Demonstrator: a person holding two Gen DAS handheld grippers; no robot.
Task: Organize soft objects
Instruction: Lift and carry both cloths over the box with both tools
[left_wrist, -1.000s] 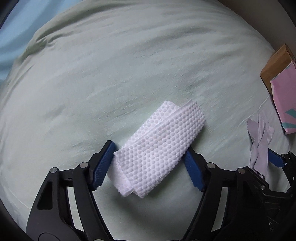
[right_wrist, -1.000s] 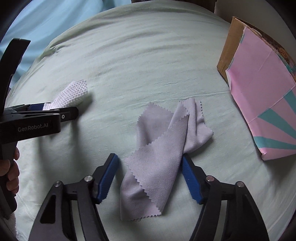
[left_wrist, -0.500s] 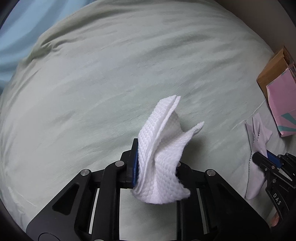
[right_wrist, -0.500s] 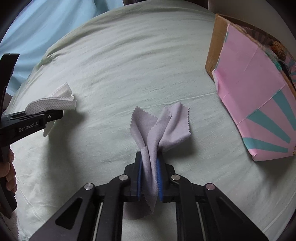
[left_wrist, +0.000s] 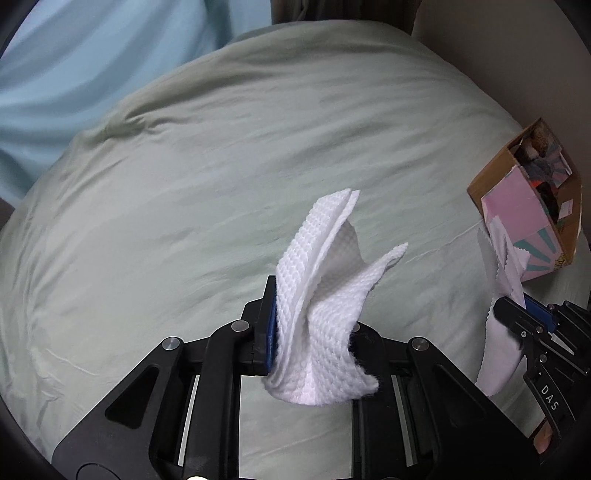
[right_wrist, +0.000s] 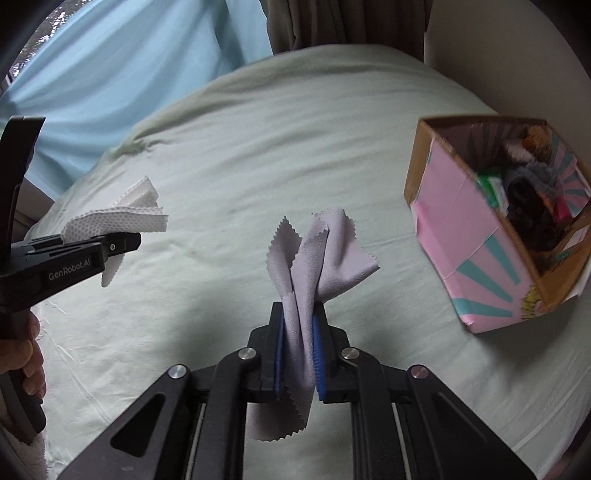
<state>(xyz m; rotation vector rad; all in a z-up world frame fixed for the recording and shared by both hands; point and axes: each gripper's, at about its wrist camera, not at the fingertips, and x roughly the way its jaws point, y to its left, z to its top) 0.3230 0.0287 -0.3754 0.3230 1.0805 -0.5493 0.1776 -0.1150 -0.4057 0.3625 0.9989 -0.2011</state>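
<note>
My left gripper is shut on a white waffle-textured cloth and holds it above the pale green bed sheet. My right gripper is shut on a lilac cloth with zigzag edges, also lifted off the sheet. The left gripper with the white cloth shows at the left of the right wrist view. The right gripper with the lilac cloth shows at the right of the left wrist view. An open cardboard box with pink and teal paper stands on the bed at the right.
The box holds several dark and coloured soft items. A light blue curtain hangs behind the bed at the far left. A beige wall stands behind the box.
Both grippers closed on their cloths, which lay flat on the sheet a second ago, and lifted them. The box now shows its open top.
</note>
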